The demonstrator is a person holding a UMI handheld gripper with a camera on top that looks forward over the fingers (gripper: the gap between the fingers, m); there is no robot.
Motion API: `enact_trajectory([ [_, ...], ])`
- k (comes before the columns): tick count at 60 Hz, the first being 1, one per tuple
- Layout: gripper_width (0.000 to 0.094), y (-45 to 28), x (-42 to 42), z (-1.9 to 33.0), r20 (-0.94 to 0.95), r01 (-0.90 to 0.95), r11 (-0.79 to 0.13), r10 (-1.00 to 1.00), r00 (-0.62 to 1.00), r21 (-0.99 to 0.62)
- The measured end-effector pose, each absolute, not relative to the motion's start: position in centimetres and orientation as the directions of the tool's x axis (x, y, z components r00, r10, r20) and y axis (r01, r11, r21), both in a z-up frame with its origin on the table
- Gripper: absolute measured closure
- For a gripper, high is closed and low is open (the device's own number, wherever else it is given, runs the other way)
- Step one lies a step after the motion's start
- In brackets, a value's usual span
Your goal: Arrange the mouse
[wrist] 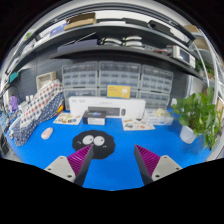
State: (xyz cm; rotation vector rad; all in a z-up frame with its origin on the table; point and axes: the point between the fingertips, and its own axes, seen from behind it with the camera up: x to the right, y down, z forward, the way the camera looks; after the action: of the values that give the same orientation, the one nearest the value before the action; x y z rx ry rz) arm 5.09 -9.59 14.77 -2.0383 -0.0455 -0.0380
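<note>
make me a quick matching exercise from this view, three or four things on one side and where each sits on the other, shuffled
Things:
1. white mouse
2. round black pad
3. green plant
4. tongs

Places:
A. just ahead of the left finger, on the blue table
B. open, above the near part of the table, nothing between the fingers
C. far off to the right, past the right finger
D. off to the left on the table, near the patterned cloth

Pairs: 1-D, 2-A, 3-C, 4-B
</note>
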Motion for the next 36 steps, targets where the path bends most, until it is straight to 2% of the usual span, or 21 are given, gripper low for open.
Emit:
enact_trajectory([
  [7,0.0105,-10.9,2.1,11.0,0.056,0.081,-0.516,0.064,0.996,-0.853],
  [9,0.0104,-11.0,0.0,9.2,0.053,0.083,-0.531,0.071,0.996,-0.843],
  [20,0.0107,-11.0,-10.1,4.0,0.010,0.106,-0.590,0.164,0.986,-0.800],
  [36,0.0105,-7.1,-24.2,0.7,-0.031,0.138,-0.629,0.250,0.968,-0.765],
])
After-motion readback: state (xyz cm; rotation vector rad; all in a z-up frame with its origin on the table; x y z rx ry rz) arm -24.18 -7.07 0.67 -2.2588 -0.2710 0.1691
